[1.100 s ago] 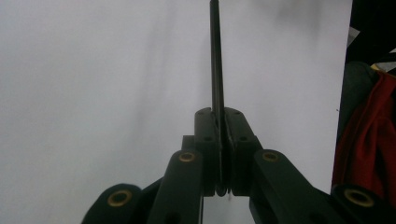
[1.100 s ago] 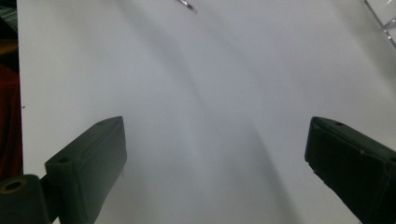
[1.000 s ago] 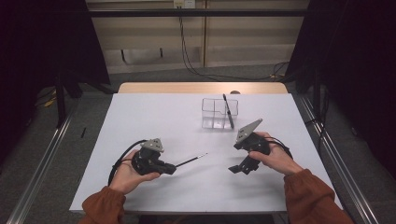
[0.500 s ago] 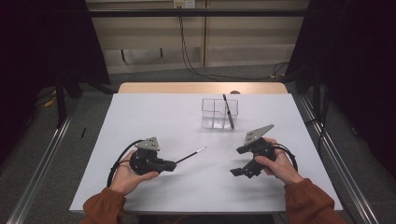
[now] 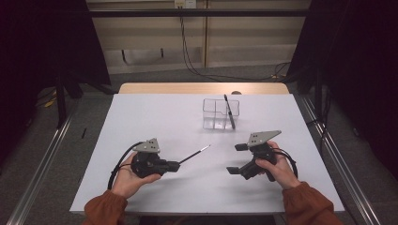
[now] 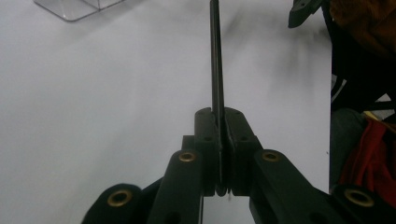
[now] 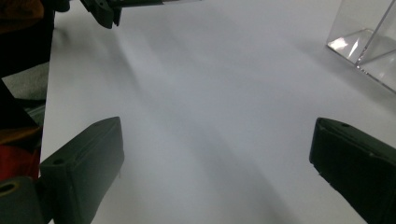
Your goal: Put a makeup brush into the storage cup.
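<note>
The left gripper (image 5: pixel 176 165) sits low and left of centre in the high view, clamped tight on a thin black pen with a pale tip (image 5: pixel 194 154), and the pen sticks out toward the upper right, above the white desk (image 5: pixel 155 112). In the left gripper view that pen (image 6: pixel 216 60) runs straight up the middle of the frame, pinched between the two closed black jaws. Over on the lower right of the high view, the right gripper (image 5: pixel 237 158) is spread wide, holding nothing. In the right gripper view its jaws stand far apart at the bottom corners with bare desk between them. A clear plastic compartment box (image 5: pixel 215 115) stands above centre, with a second black pen (image 5: pixel 229 111) leaning in its right side. Its corner (image 7: pixel 369 37) shows at the upper right of the right gripper view.
</note>
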`<state>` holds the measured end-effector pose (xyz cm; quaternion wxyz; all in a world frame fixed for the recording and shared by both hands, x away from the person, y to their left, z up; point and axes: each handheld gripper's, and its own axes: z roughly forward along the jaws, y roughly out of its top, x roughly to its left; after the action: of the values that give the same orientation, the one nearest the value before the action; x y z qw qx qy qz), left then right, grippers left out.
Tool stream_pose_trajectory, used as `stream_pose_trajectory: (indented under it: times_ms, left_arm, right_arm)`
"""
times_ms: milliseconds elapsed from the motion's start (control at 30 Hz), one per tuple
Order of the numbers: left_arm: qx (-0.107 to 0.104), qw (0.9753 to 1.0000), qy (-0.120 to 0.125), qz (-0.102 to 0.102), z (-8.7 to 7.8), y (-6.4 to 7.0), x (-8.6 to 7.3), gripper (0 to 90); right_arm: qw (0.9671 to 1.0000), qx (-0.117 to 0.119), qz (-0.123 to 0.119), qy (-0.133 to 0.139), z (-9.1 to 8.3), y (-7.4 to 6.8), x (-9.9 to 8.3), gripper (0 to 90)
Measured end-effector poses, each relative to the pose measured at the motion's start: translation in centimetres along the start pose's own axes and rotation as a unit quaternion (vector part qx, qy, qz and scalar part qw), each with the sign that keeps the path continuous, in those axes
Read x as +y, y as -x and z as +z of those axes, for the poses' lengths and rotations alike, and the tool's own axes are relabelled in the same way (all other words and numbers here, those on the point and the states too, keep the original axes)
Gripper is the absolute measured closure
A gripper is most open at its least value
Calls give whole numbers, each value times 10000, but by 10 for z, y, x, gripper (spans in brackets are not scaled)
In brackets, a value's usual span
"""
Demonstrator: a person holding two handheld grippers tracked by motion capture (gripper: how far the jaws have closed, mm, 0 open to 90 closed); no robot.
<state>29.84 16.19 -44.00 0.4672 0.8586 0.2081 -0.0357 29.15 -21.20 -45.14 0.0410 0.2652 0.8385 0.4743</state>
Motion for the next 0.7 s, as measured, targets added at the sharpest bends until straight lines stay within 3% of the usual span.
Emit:
stream_pose_trajectory:
  times_ms: [167,433,700]
  left_arm:
    - [134,9998,141,95,4,1,-1,853]
    - [93,9976,686,63,4,1,-4,850]
    - [176,9934,1126,128,6,3,-4,850]
  right_arm:
    - [9996,-61,80,271,4,-2,-1,28]
    - [9976,-267,4,641,9,-6,-2,36]
    - [9966,-94,-27,818,12,-9,-1,41]
